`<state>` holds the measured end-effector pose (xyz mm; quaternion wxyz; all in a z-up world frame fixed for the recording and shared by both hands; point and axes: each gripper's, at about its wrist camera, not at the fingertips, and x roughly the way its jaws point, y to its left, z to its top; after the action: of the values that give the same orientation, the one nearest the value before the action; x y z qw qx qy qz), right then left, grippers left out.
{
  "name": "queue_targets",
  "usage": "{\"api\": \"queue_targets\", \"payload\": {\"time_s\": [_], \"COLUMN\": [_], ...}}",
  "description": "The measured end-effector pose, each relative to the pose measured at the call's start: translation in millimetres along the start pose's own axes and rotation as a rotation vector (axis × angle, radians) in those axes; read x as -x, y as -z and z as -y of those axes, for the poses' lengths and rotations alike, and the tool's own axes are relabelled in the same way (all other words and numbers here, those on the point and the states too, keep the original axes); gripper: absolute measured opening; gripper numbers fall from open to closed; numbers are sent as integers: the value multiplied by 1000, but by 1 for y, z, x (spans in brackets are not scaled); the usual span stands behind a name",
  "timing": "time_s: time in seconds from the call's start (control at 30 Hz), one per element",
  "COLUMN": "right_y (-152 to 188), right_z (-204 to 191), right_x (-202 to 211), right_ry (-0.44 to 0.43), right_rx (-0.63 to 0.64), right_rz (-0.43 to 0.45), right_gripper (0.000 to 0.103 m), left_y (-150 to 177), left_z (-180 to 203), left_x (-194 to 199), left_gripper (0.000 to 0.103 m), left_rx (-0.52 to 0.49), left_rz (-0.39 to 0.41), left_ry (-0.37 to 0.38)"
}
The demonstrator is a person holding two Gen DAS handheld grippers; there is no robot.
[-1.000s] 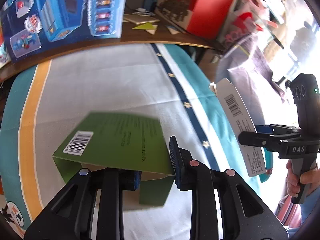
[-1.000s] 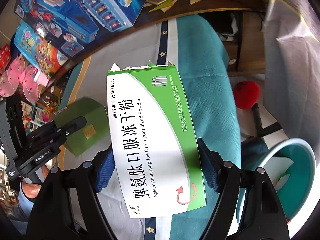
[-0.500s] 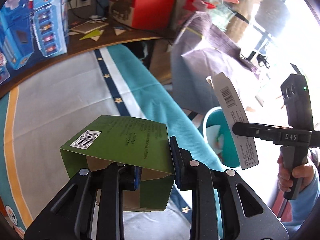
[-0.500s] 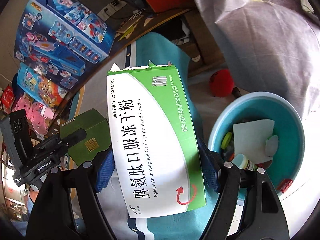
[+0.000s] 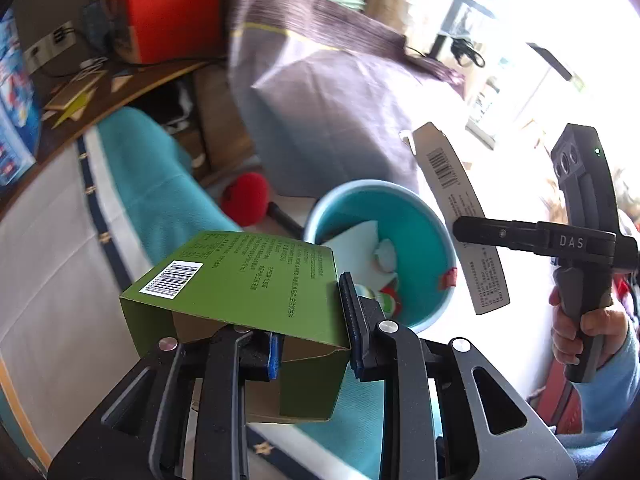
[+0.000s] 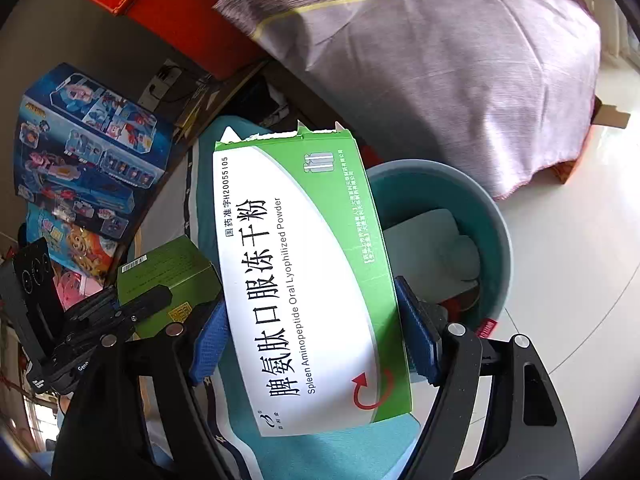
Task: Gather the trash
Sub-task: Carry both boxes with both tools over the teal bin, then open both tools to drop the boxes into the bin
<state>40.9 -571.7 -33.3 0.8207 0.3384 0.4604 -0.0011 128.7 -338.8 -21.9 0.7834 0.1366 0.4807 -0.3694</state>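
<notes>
My left gripper [image 5: 312,336] is shut on one wall of an open dark green carton [image 5: 240,276], with one finger inside it and one outside. My right gripper [image 6: 312,340] is shut on a flat white and green medicine box [image 6: 296,264], its blue pads pressing both long edges. A teal trash bin [image 5: 428,216] stands on the floor just beyond both boxes; white paper and small scraps lie inside. In the left wrist view the right gripper [image 5: 464,230] holds its box [image 5: 452,196] edge-on beside the bin's right rim. In the right wrist view the left gripper [image 6: 156,300] and green carton [image 6: 168,268] sit at the lower left.
A surface with a teal and white striped cover [image 5: 52,272] lies left of the bin. A red plush ball [image 5: 244,198] sits on the floor beside the bin. A bulky shape under purple-grey cloth [image 6: 440,60] stands behind it. Blue toy boxes [image 6: 88,148] and a red box [image 5: 172,4] are at the back.
Both grippers have swung with their boxes from above the covered surface towards the bin. The bin has come into full view and now sits right behind the two boxes.
</notes>
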Motion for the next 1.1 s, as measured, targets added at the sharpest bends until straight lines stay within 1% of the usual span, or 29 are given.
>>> {"api": "queue_targets", "payload": {"time_s": [0.13, 0.23, 0.37, 0.5, 0.57, 0.6, 0.67, 0.73, 0.83, 0.97, 1.1], "right_y": [2, 3, 1, -3, -6, -7, -7, -8, -9, -11, -13], "right_z": [26, 35, 42, 45, 47, 48, 49, 52, 55, 55, 52], "right_x": [13, 18, 20, 18, 16, 15, 12, 7, -1, -11, -21], "right_ry": [25, 38, 50, 60, 63, 64, 66, 68, 73, 75, 73], "right_rx": [-41, -58, -71, -78, -82, -84, -89, -94, -101, -103, -94], "right_rz": [12, 12, 10, 9, 6, 4, -1, -12, -27, -47, -66], "right_gripper": [72, 72, 72, 72, 72, 72, 72, 72, 72, 72, 73], "left_y": [-6, -10, -16, -23, -26, -27, -27, -27, -26, -25, -21], "left_z": [28, 46, 61, 69, 72, 71, 71, 69, 64, 52, 41], "left_x": [-25, -43, -59, -72, -78, -80, -82, -82, -83, -85, -85], "left_gripper": [26, 26, 26, 28, 49, 53, 66, 71, 76, 88, 92], "left_rx": [-55, -90, -109, -118, -114, -112, -107, -97, -83, -50, -21], "left_rz": [-47, -79, -104, -117, -121, -122, -118, -121, -124, -126, -138], "left_ry": [42, 61, 86, 90, 85, 82, 74, 72, 63, 55, 49]}}
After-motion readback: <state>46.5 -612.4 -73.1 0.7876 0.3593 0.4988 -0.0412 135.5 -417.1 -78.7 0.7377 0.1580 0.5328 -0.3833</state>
